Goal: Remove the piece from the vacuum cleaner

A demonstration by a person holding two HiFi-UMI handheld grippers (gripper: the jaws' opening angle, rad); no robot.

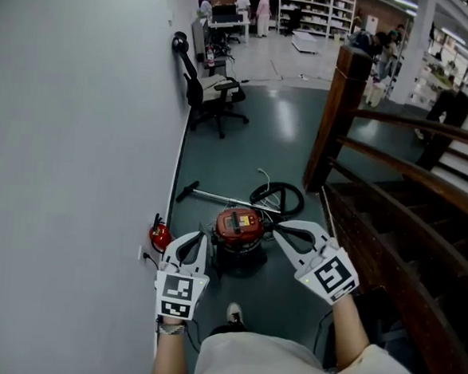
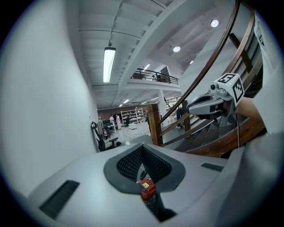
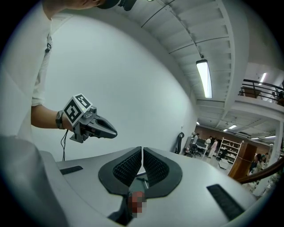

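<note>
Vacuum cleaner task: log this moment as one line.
stage: pre-grasp | left gripper: jaws shut, empty | right gripper: jaws shut, empty | vacuum cleaner: on floor, untouched

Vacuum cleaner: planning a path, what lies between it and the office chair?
Head view: a metal wand and coiled black hose lie just past the vacuum cleaner; beyond them, bare floor up to the office chair.

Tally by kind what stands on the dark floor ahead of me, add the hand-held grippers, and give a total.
Hand-held grippers: 2, the left hand-held gripper and the right hand-held gripper
Vacuum cleaner, with hose and wand: 1
Office chair: 1
Small red item by the wall: 1
Total: 5
</note>
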